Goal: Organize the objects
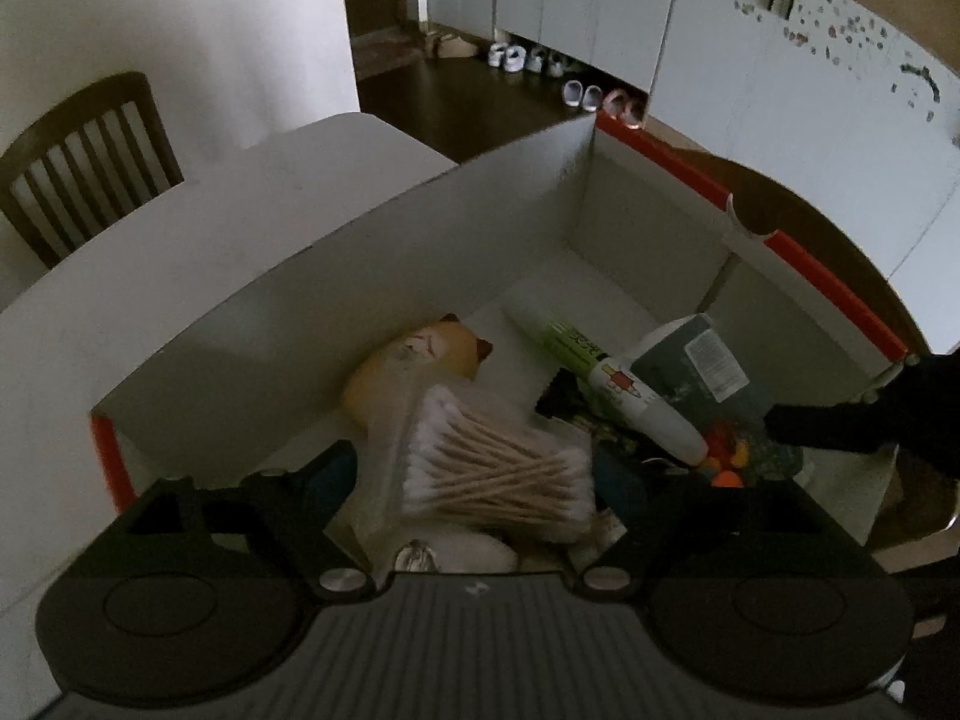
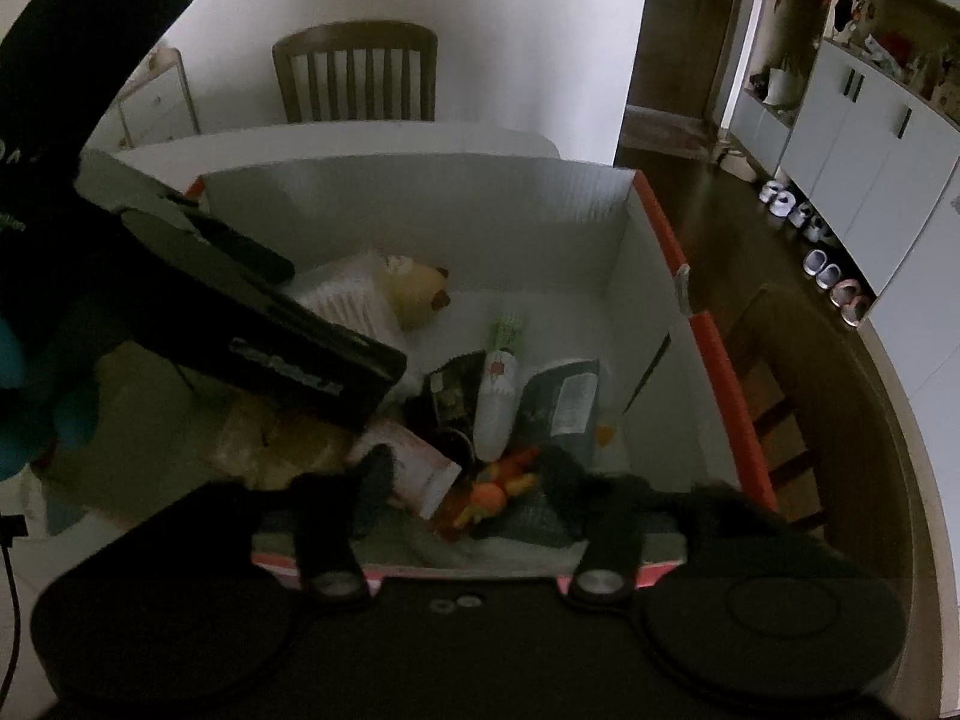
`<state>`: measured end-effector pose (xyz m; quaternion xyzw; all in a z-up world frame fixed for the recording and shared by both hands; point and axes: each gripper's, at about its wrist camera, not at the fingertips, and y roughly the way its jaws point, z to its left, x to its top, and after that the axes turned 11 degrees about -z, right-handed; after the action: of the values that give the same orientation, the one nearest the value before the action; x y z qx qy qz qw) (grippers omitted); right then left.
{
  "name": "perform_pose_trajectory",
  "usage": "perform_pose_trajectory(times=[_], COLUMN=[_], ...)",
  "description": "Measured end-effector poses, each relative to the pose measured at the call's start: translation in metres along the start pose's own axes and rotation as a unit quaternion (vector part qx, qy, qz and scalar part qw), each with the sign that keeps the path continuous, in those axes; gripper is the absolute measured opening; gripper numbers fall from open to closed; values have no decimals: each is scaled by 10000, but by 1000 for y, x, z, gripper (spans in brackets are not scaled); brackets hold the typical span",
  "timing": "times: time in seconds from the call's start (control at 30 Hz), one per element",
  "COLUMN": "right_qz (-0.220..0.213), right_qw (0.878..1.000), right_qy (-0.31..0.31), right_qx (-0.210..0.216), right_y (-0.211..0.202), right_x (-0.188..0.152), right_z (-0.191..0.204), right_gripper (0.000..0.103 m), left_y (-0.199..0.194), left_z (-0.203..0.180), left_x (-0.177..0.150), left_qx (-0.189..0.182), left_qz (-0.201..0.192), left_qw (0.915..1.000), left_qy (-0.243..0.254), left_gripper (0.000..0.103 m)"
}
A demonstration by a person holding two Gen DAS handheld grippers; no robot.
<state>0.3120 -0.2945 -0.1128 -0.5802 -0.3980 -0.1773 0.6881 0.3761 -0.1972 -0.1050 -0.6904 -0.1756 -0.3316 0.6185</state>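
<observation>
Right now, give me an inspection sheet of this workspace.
Surface: white table, mostly bare beside the box.
Job's things: white box with orange rim holds cotton swabs pack, yellow plush toy, white tube, dark packet.
Clutter: small orange items in the box corner.
Grippers: left gripper open over the swabs; right gripper open, low over the box.
Cables: thin black cable at the right view's left edge.
Surroundings: wooden chair, cabinets, shoes on dark floor.

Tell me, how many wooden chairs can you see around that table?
2. One chair stands at the table's far side by the wall; another chair is beside the box's red edge. Others may be hidden.
</observation>
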Motion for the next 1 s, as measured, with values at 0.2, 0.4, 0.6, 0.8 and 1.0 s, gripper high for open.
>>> perform_pose_trajectory(times=[0.2, 0.4, 0.6, 0.8, 1.0], right_qz=[-146, -303, -487, -679, -951], right_qw=[9999, 9995, 9985, 9971, 9950], right_qy=[50, 125, 231, 318, 248], right_qx=[-6, 7, 70, 157, 158], right_y=[-16, -38, -60, -83, -104], right_x=[6, 12, 16, 18, 18], right_z=[0, 2, 8, 20, 35], right_gripper=[62, 63, 63, 65, 71], left_y=[-22, -52, -81, -118, -155], left_z=[8, 13, 18, 23, 26], left_x=[-4, -9, -10, -16, -29], left_qx=[-44, -136, -236, -216, -266], left_qz=[-181, -423, -679, -1048, -1372], left_qw=[9998, 9989, 9970, 9937, 9898], left_qy=[-55, -167, -285, -318, -277], left_gripper=[86, 86, 86, 86, 86])
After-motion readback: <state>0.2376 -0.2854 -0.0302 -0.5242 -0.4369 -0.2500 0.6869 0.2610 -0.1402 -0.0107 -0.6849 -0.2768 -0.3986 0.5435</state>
